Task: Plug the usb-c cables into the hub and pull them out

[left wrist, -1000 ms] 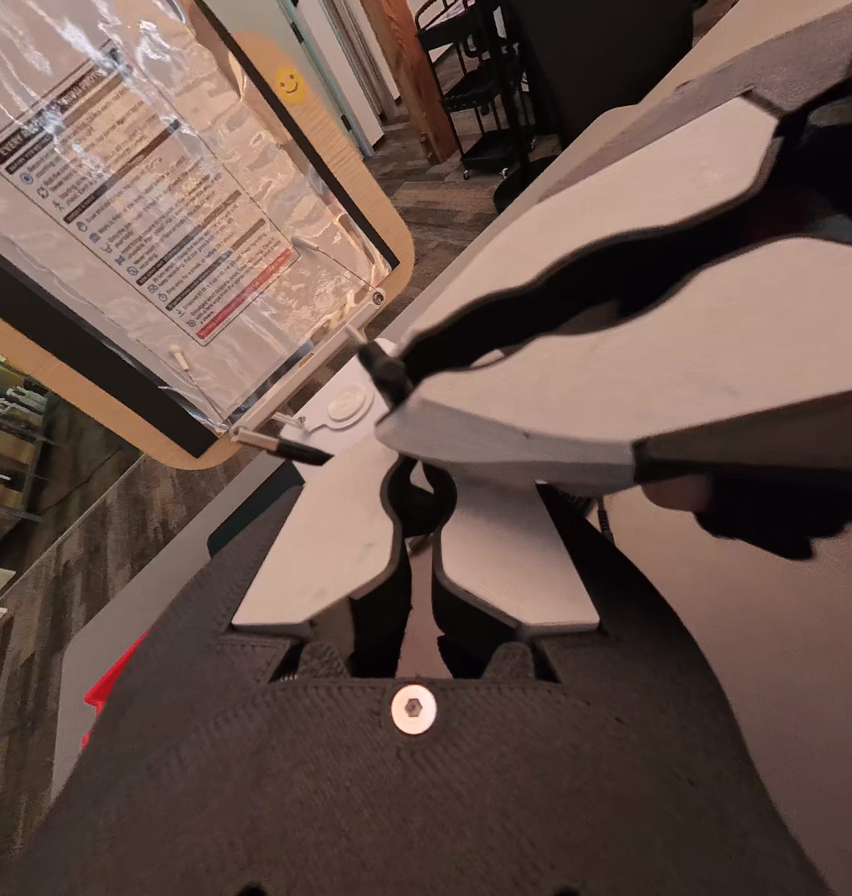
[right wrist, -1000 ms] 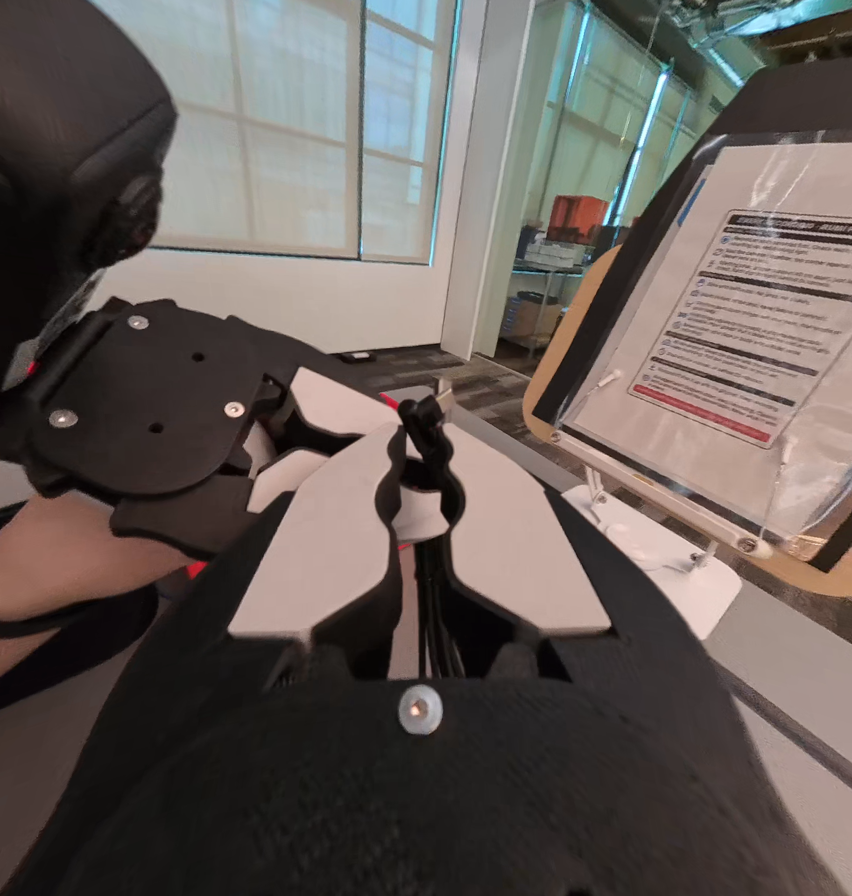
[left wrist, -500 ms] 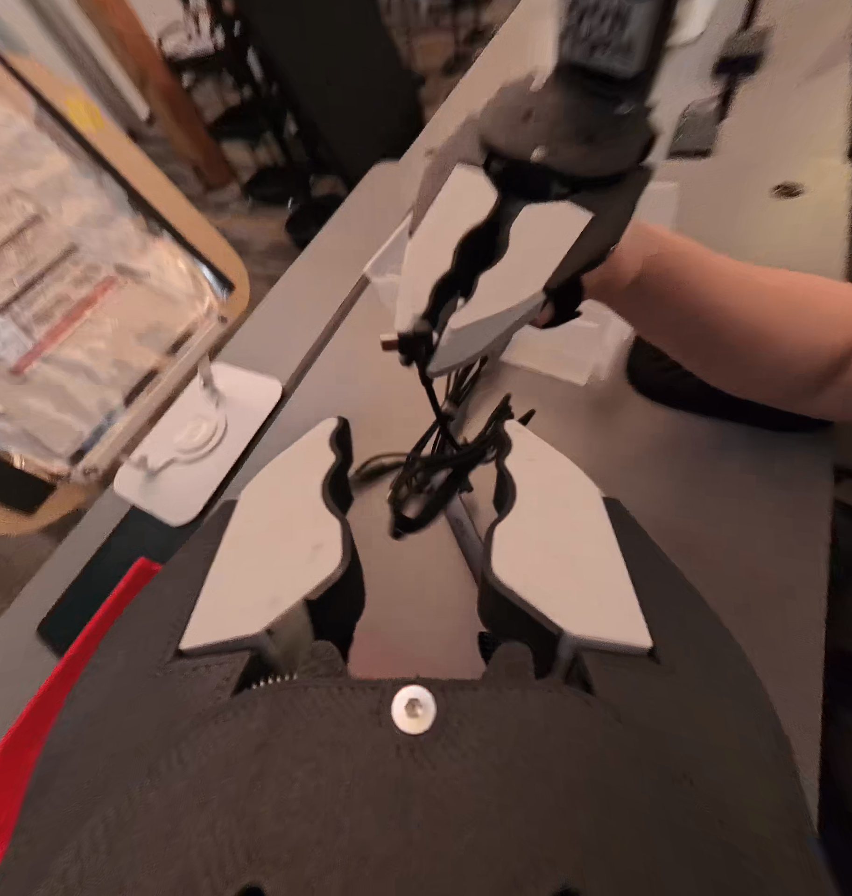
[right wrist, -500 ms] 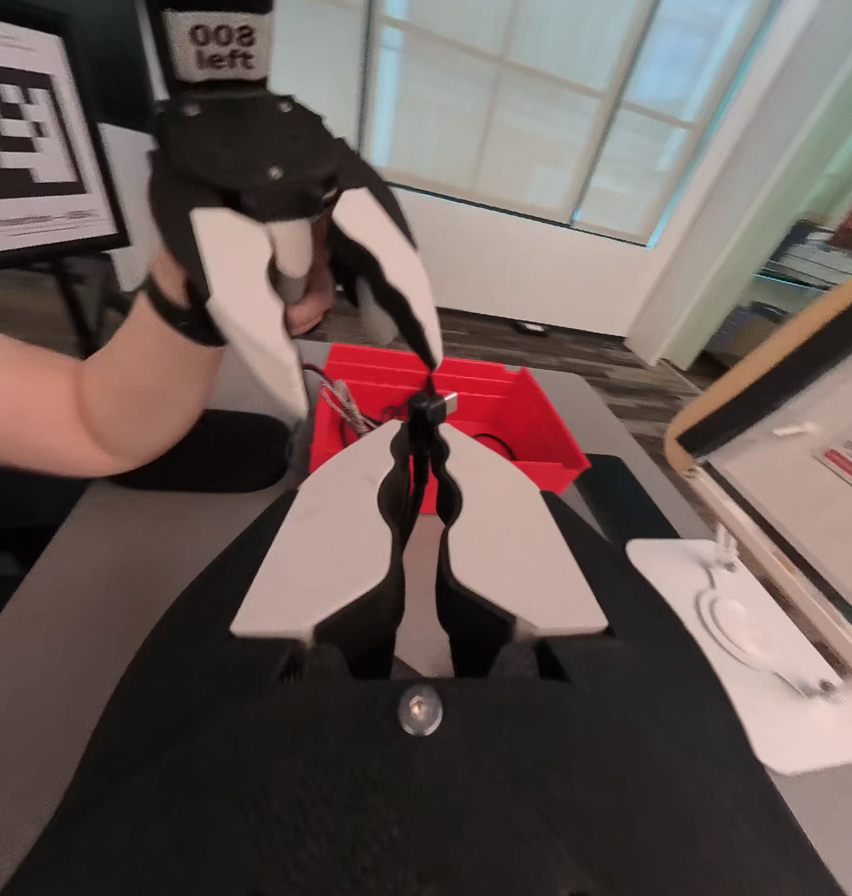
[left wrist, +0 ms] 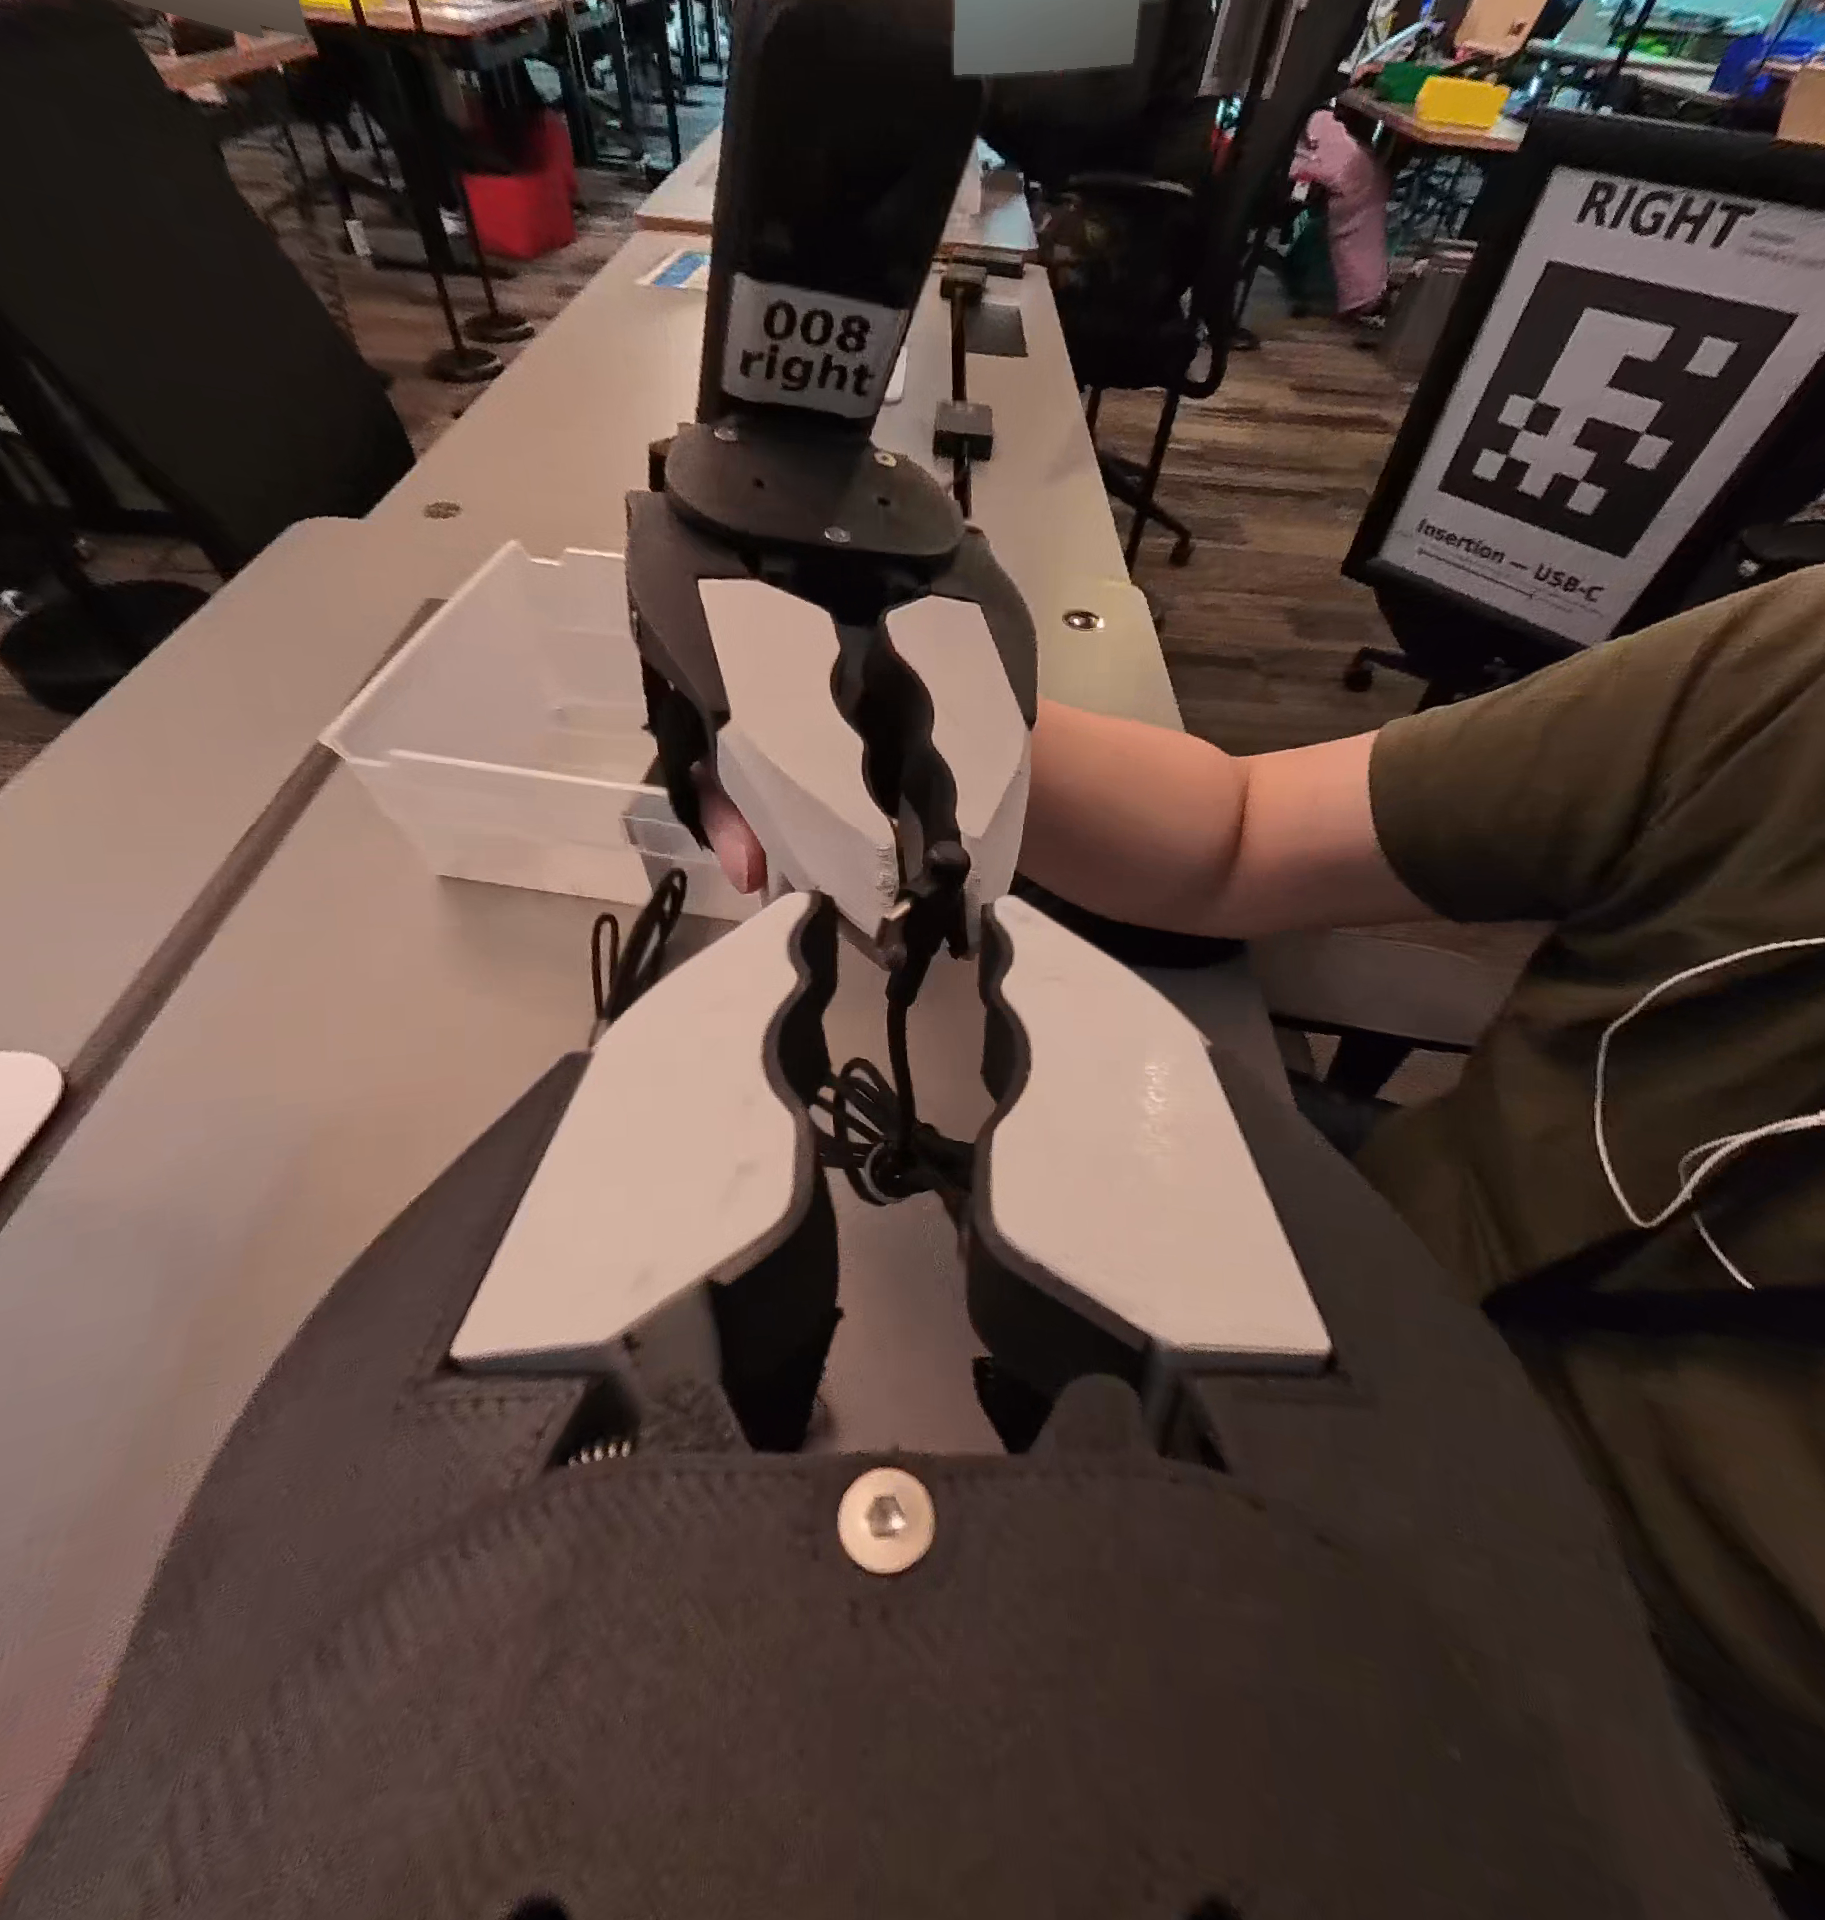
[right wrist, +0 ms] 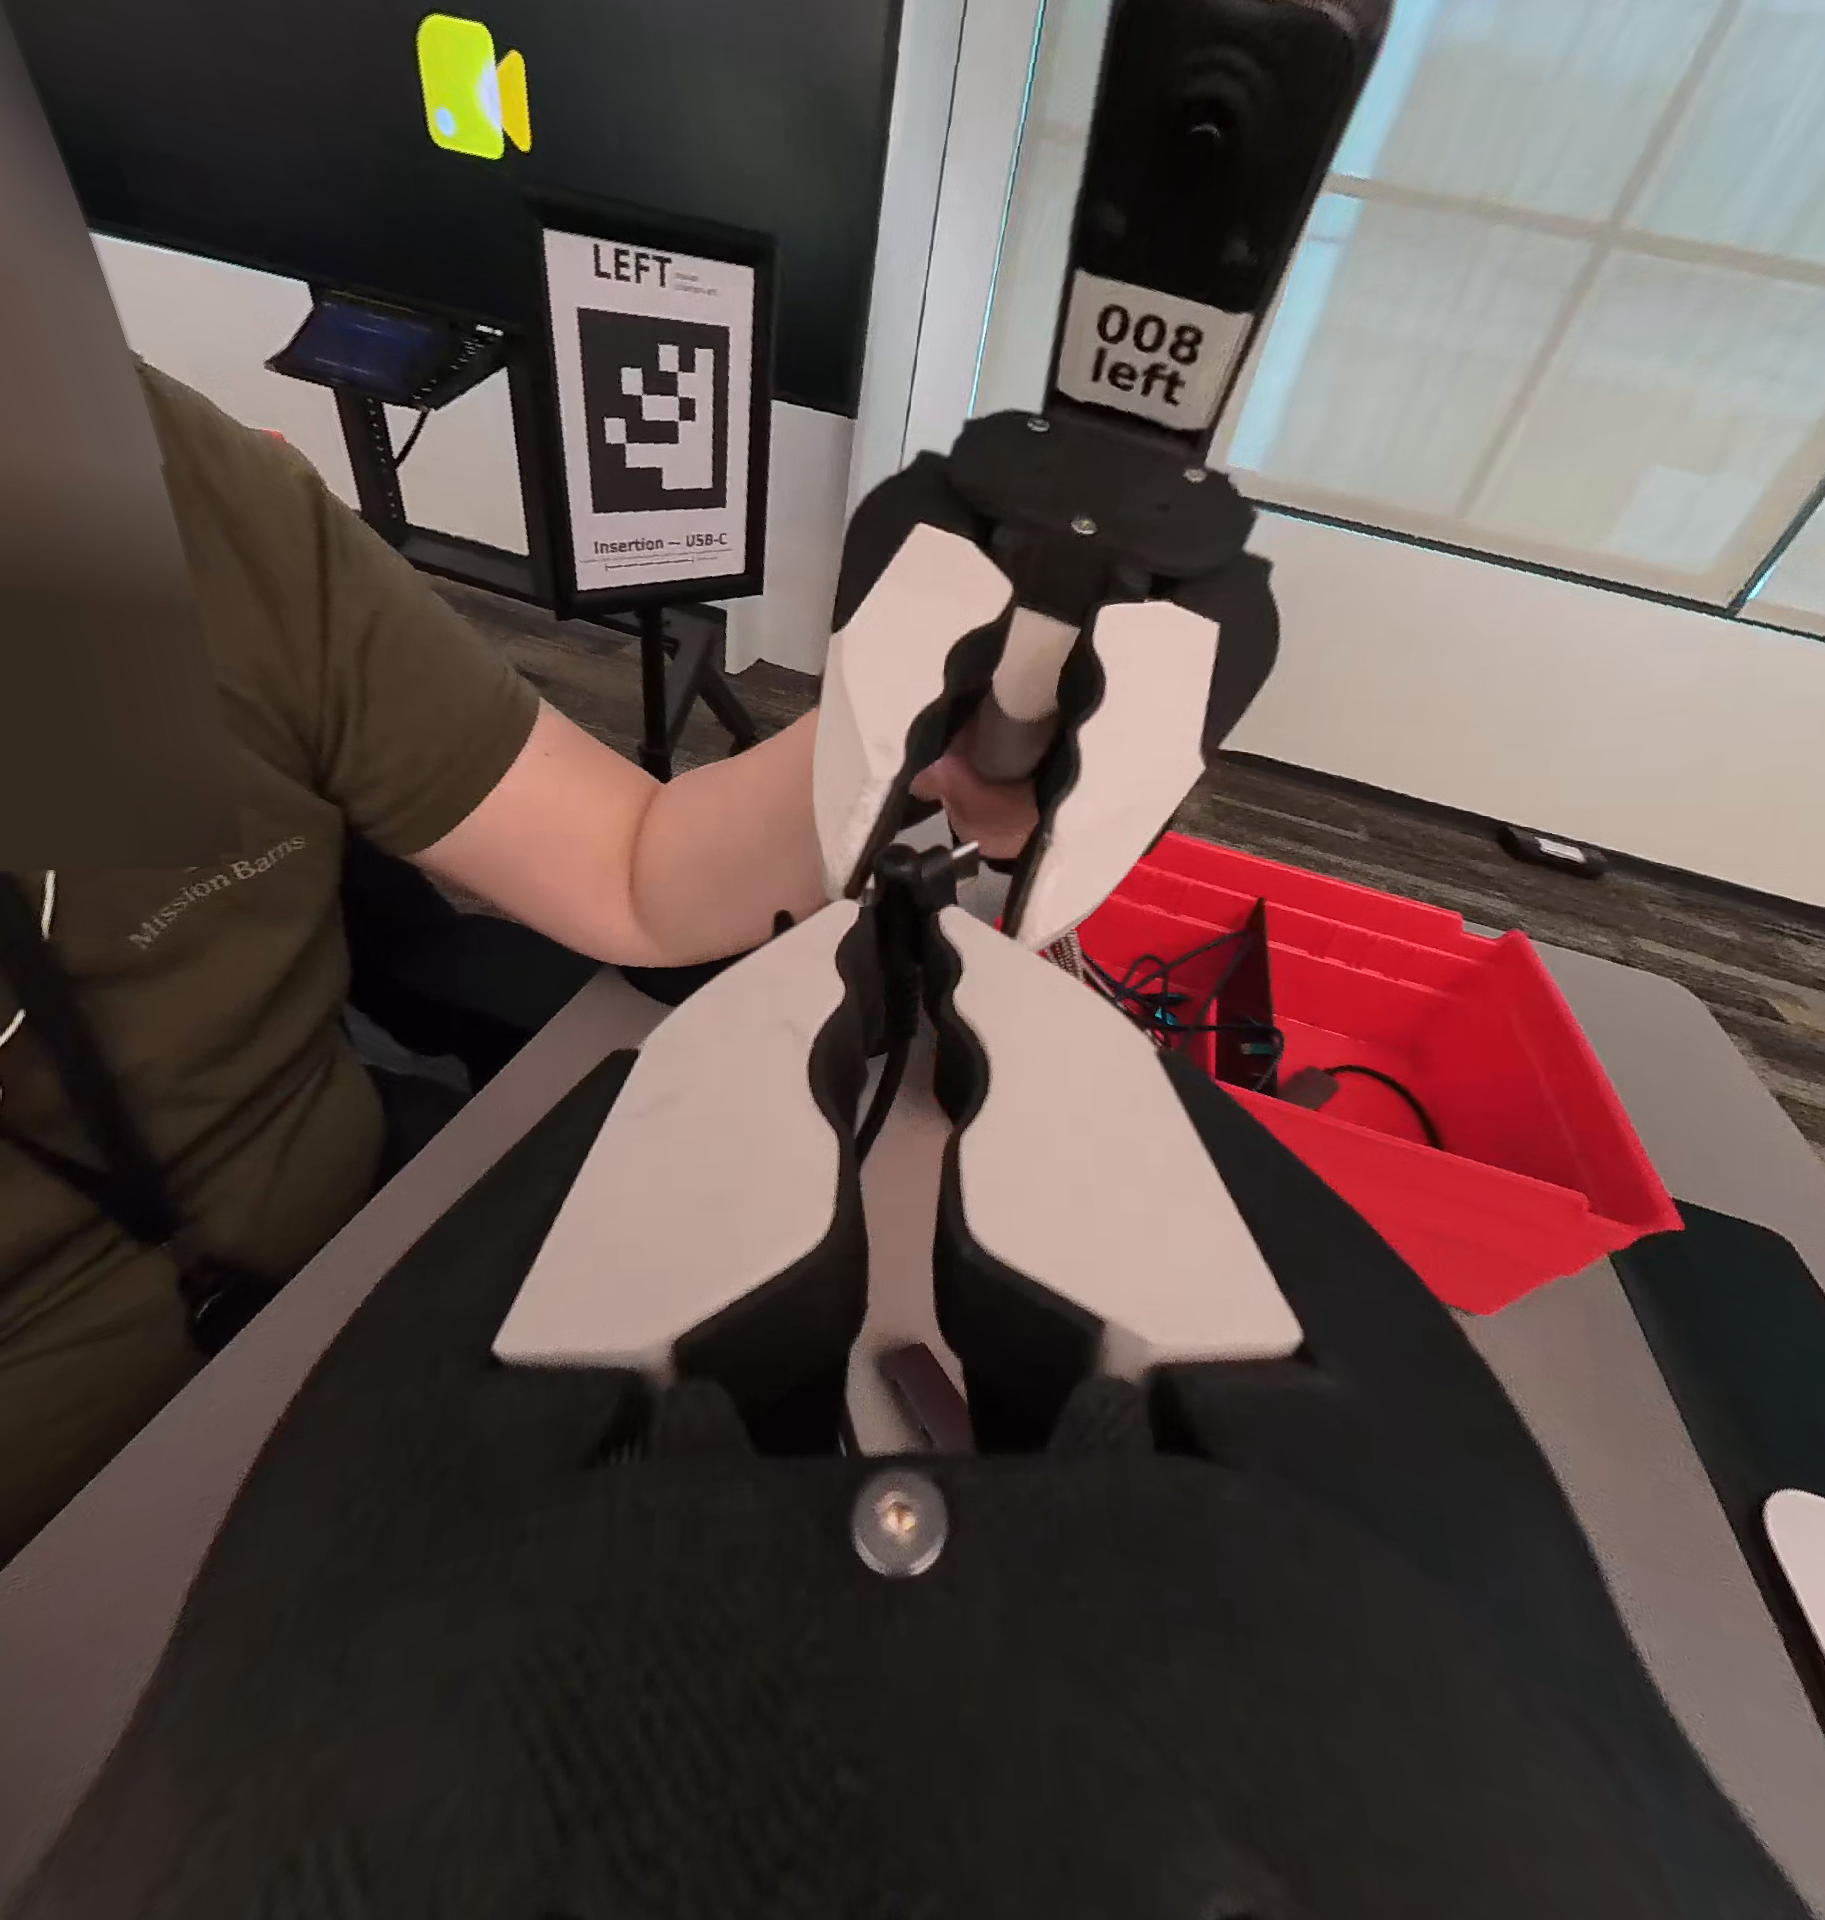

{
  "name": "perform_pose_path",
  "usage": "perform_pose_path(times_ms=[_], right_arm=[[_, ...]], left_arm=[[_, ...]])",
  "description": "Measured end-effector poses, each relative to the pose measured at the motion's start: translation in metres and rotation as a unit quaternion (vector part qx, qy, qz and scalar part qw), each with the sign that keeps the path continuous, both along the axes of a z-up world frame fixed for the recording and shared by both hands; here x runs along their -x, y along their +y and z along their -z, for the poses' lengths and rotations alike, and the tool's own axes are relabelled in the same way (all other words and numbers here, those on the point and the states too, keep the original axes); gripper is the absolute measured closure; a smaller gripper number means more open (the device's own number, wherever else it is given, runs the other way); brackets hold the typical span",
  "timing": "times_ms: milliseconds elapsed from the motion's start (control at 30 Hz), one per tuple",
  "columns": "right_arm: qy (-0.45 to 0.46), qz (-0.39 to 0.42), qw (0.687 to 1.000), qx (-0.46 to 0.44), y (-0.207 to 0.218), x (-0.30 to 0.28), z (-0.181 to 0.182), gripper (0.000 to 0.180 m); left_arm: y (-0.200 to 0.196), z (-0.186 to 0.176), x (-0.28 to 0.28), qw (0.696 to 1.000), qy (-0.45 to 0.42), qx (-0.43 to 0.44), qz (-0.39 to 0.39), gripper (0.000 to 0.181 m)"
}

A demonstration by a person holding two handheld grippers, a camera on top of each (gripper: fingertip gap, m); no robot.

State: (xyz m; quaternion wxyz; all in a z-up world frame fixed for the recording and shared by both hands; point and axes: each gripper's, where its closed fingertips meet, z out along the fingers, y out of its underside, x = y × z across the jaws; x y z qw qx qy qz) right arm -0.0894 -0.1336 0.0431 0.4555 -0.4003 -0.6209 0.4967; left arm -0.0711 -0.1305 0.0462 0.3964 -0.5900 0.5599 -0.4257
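My right gripper (right wrist: 900,920) is shut on a black USB-C cable (right wrist: 892,1039), with the plug (right wrist: 918,862) sticking out past its fingertips and the metal tip pointing right. In the left wrist view the right gripper (left wrist: 918,904) faces me, and the cable (left wrist: 892,1039) hangs from it to a tangled bundle (left wrist: 887,1153) on the table. My left gripper (left wrist: 903,925) is open and empty, its fingertips on either side of the plug (left wrist: 929,883). It also shows in the right wrist view (right wrist: 944,894). I see no hub clearly.
A red bin (right wrist: 1459,1226) with loose cables stands right of the grippers. A clear plastic bin (left wrist: 492,758) stands behind the right gripper. A person in an olive shirt (left wrist: 1614,935) sits at the grey table (left wrist: 264,1039). Marker signs on stands (right wrist: 659,416) are behind. Less than 4 cm separates the two grippers' tips.
Both grippers have swung round to face each other, tip to tip. The left gripper has opened. The right gripper has kept hold of the cable and brought its plug between the left fingertips.
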Motion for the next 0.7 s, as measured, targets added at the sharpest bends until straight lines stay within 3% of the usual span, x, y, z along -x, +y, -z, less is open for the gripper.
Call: perform_pose_path(times_ms=[67, 267, 467, 700], right_arm=[[0.005, 0.011, 1.0, 0.006, 0.005, -0.002, -0.002, 0.172], [0.015, 0.046, 0.999, 0.023, 0.019, -0.004, -0.005, 0.172], [0.065, 0.094, 0.992, 0.058, 0.036, 0.0, -0.018, 0.171], [0.105, 0.065, 0.984, 0.128, 0.035, 0.004, -0.026, 0.17]], left_arm=[[0.005, -0.005, 0.0, 1.0, -0.017, -0.018, -0.011, 0.17], [0.016, -0.008, 0.0, 0.994, -0.012, -0.09, -0.056, 0.175], [0.032, -0.018, 0.006, 0.989, -0.029, -0.088, -0.118, 0.175], [0.032, -0.026, 0.01, 0.989, -0.053, -0.07, -0.121, 0.175]])
